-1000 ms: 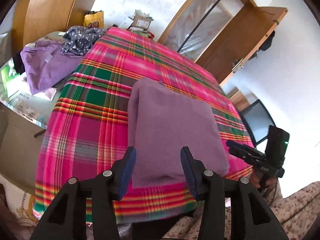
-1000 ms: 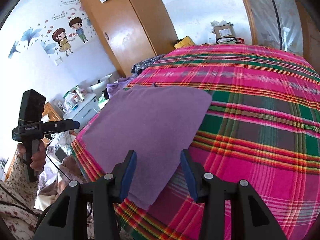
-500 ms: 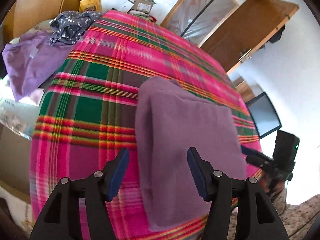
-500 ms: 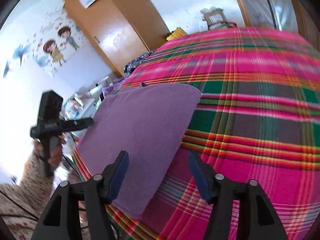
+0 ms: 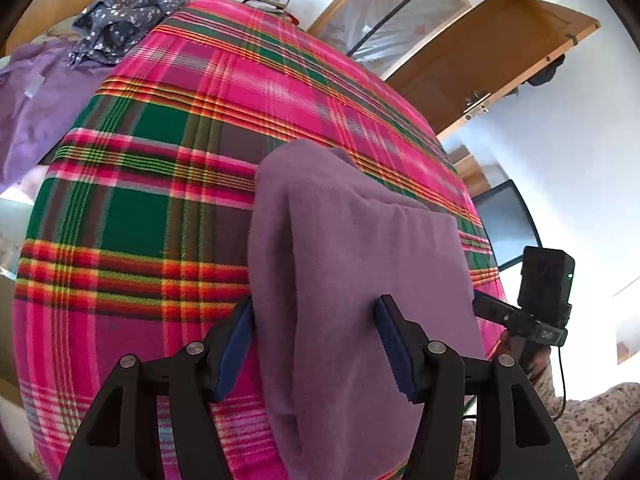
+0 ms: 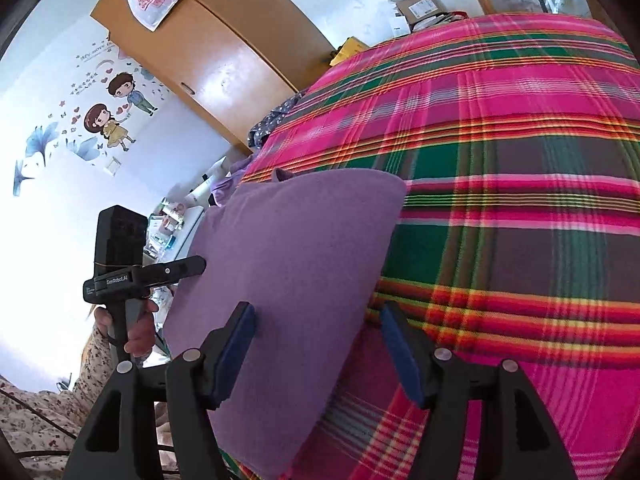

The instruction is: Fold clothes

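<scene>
Plaid woven bedspread [image 5: 168, 216] carries a soft, fuzzy purple folded garment [image 5: 352, 280]; cartoon wall stickers [image 6: 116, 112] show only rightward (both tools [image 5: 316, 344] [image 6: 318, 348] just spread apart, gripping nothing).

The only clear wording is "GenRobot.AI", printed in white on the black body of the left gripper [image 6: 168, 272] seen from the right wrist view. The wall sticker [image 6: 108, 116] carries curved script too small to read, and the cardboard box [image 6: 420, 6] label is illegible.
</scene>
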Action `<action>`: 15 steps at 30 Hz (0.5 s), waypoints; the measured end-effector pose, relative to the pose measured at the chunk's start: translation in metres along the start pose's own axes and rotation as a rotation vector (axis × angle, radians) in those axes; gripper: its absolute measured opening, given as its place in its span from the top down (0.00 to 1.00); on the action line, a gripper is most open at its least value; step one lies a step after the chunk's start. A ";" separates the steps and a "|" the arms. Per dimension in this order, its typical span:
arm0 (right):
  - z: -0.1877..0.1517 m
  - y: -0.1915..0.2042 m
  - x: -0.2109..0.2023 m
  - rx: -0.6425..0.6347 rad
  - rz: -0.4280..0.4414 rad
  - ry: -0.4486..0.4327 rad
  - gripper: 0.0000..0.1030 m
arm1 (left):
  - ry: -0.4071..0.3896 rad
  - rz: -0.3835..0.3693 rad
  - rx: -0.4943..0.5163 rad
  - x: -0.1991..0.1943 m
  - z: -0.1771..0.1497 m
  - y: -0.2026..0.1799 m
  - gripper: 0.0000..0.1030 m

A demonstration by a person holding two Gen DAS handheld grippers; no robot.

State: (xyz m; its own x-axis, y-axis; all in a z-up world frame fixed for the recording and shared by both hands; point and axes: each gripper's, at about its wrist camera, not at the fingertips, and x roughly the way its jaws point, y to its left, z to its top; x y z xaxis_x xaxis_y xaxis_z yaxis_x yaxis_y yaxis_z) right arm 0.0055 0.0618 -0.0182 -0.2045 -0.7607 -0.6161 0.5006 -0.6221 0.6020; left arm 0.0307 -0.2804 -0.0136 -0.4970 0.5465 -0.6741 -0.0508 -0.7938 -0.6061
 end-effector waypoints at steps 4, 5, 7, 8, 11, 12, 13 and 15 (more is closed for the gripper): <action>-0.001 -0.001 0.006 0.015 0.040 0.006 0.37 | -0.003 -0.047 -0.008 0.005 0.004 0.002 0.36; -0.002 -0.001 0.007 0.019 0.047 0.004 0.37 | -0.003 -0.057 -0.003 0.006 0.005 0.001 0.34; -0.003 0.000 0.010 0.017 0.061 0.004 0.36 | -0.002 -0.071 0.010 0.008 0.006 -0.001 0.30; -0.003 0.001 0.012 0.016 0.066 0.004 0.36 | -0.001 -0.074 0.020 0.009 0.007 -0.002 0.30; -0.002 0.002 0.015 0.011 0.074 0.007 0.36 | -0.006 -0.086 0.025 0.010 0.007 -0.003 0.30; -0.002 0.003 0.016 0.011 0.076 0.007 0.36 | -0.008 -0.092 0.019 0.010 0.007 -0.003 0.30; -0.002 0.003 0.017 0.010 0.077 0.008 0.36 | -0.009 -0.099 0.010 0.011 0.008 -0.002 0.30; -0.001 0.003 0.018 0.011 0.078 0.010 0.37 | -0.009 -0.110 -0.004 0.011 0.008 0.000 0.30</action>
State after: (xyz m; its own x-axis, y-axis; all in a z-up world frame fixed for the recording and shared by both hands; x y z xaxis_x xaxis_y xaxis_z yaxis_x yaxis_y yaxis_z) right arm 0.0043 0.0463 -0.0277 -0.1562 -0.8052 -0.5721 0.5052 -0.5628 0.6542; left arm 0.0180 -0.2766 -0.0175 -0.4968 0.6273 -0.5997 -0.1015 -0.7283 -0.6777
